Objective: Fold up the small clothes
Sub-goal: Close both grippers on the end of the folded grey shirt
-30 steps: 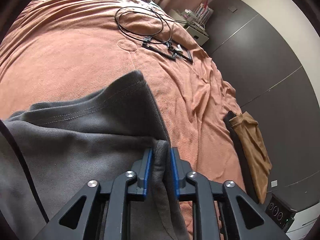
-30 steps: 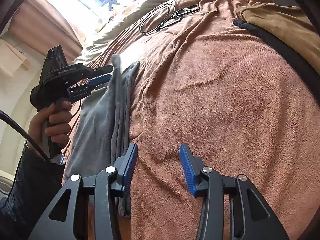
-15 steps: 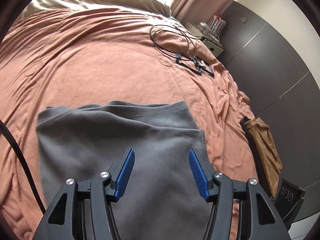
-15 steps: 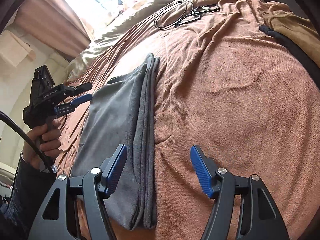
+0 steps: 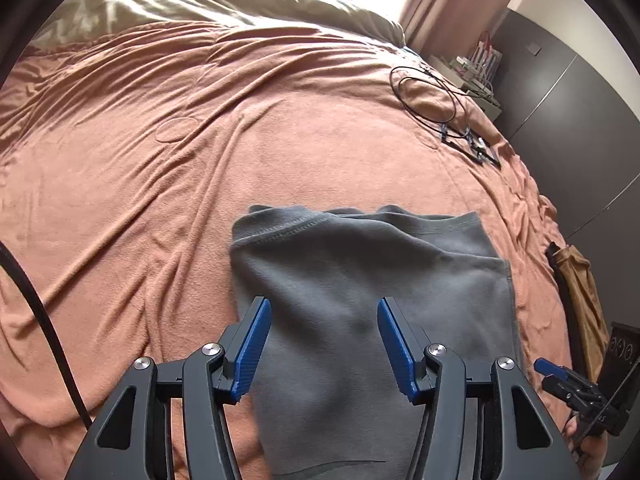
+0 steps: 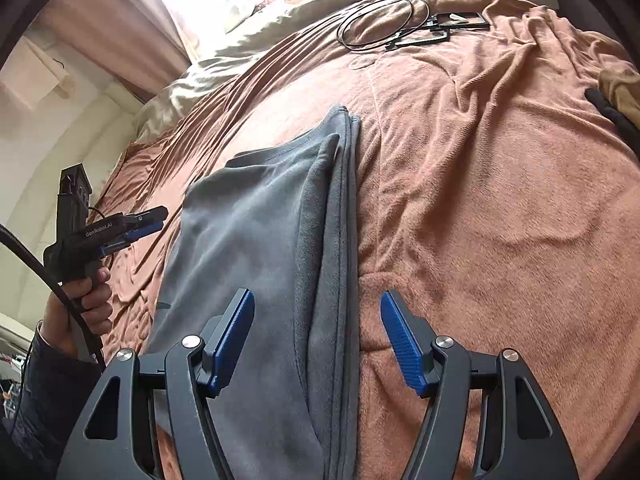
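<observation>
A grey garment (image 5: 360, 296) lies folded in layers on the orange-brown bedspread (image 5: 160, 168). My left gripper (image 5: 324, 344) is open and empty, held above the garment's near part. In the right wrist view the garment (image 6: 260, 248) runs away from me, with its stacked folded edge on the right side. My right gripper (image 6: 316, 344) is open and empty, its jaws astride that folded edge. The left gripper (image 6: 132, 228) shows there at the garment's left side, in a hand. The right gripper's blue tip (image 5: 550, 368) shows at the left view's lower right.
A coiled black cable (image 5: 428, 92) and a black frame (image 5: 472, 146) lie at the far right of the bed. A tan and black garment (image 5: 580, 304) lies at the bed's right edge. Olive bedding (image 5: 224, 4) lies beyond. Dark wardrobe doors (image 5: 580, 120) stand to the right.
My left gripper let go of the grey garment, opened, and pulled back and up. The garment now lies flat. My right gripper moved left, over the folded edge.
</observation>
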Motion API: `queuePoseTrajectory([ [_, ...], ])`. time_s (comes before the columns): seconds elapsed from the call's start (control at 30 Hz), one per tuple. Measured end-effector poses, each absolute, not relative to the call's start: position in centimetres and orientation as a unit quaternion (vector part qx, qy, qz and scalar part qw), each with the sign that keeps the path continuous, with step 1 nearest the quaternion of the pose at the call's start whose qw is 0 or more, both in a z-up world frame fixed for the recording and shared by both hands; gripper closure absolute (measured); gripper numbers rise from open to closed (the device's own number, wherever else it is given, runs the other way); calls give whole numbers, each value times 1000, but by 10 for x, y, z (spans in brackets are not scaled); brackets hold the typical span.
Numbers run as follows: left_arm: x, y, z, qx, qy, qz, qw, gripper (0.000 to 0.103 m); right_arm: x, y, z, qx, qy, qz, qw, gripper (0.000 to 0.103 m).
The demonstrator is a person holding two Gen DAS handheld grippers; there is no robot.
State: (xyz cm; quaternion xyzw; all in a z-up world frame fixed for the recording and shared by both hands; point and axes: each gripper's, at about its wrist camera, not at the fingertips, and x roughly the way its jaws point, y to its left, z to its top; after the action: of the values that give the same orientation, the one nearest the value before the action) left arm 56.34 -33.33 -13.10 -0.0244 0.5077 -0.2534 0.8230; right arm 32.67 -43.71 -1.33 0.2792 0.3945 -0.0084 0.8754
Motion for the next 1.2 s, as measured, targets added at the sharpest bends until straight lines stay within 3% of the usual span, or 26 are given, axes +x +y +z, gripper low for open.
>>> queuePoseTrajectory([
  [0.27, 595, -336, -166, 10, 533, -224, 816, 42, 389, -434, -22, 255, 423, -21, 869, 39],
  [0.5, 616, -347, -189, 15, 536, -217, 816, 30, 431, -438, -28, 239, 443, -41, 863, 40],
  [0.63, 626, -345, -191, -3, 527, -204, 825, 29, 444, -442, -31, 233, 443, -55, 864, 56],
  [0.7, 633, -340, -191, -20, 525, -189, 830, 29, 445, -446, -32, 238, 439, -62, 864, 65],
  [0.77, 640, -336, -192, -36, 523, -185, 831, 30, 444, -450, -32, 247, 432, -68, 864, 67],
  [1.0, 647, -321, -187, -64, 524, -172, 832, 44, 437, -453, -35, 265, 427, -59, 862, 69],
  [1.2, 633, -300, -173, -121, 532, -216, 810, 44, 426, -470, -26, 318, 405, -13, 857, 68],
])
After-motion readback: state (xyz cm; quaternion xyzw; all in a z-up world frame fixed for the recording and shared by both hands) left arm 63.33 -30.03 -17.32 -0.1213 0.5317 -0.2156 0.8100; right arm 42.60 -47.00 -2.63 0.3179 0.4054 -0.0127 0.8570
